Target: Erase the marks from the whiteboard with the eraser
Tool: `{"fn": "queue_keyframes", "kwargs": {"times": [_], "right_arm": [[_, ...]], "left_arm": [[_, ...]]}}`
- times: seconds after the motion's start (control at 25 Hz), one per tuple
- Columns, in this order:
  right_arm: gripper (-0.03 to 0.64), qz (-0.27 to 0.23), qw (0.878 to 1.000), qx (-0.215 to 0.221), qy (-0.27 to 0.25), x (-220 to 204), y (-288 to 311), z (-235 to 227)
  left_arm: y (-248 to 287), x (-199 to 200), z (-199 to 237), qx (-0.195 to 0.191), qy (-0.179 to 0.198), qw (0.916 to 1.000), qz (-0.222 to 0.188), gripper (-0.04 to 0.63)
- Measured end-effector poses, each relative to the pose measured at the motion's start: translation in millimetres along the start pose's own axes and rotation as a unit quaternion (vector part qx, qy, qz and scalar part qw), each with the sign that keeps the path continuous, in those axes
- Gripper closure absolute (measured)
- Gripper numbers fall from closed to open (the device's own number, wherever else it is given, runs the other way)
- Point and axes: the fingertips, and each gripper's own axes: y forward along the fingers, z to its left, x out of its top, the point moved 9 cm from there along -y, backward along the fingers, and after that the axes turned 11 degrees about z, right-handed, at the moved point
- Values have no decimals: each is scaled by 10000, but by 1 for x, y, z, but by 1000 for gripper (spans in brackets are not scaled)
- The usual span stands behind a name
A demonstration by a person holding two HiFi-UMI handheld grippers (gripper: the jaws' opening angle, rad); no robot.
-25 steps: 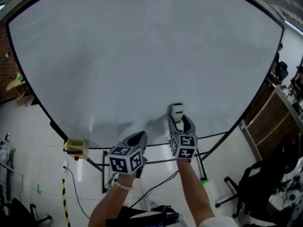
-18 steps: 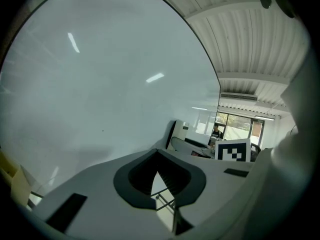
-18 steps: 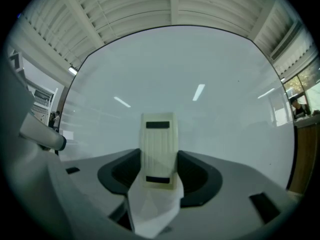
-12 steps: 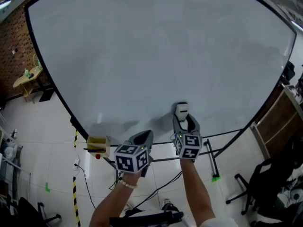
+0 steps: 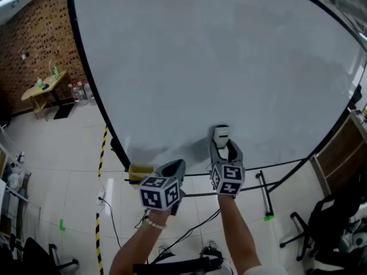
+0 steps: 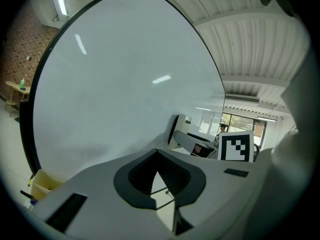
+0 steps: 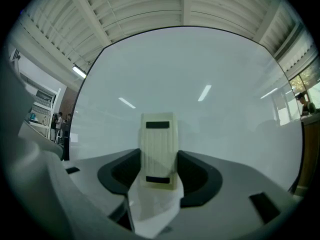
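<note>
Your right gripper (image 7: 159, 160) has its dark fingers (image 7: 201, 176) closed on both sides of the cream, ribbed eraser (image 7: 159, 144). The eraser stands upright between them, with a dark bar near each end. Behind it the whiteboard (image 7: 225, 119) fills most of the view, black-framed, with pale light streaks (image 7: 204, 92) across it.

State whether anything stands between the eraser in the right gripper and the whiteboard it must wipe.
Nothing visible does. The right gripper holds the eraser in front of the lower part of the whiteboard, with only bare board ahead. The left gripper sits lower, to its left, out of the path.
</note>
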Motion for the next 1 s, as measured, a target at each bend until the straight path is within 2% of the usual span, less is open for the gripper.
{"fn": "queue_keyframes", "kwargs": {"times": [0.24, 0.68, 1.0], "right_arm": [[362, 5, 9997, 217, -126, 3, 13, 64], [362, 97, 9989, 434, -157, 2, 33, 161], [362, 118, 9992, 344, -178, 3, 46, 240]], "left_arm": [[-35, 0, 38, 41, -65, 9999, -92, 607], [-100, -7, 101, 346, -210, 9990, -174, 607], [-150, -10, 154, 606, -389, 9971, -237, 607]]}}
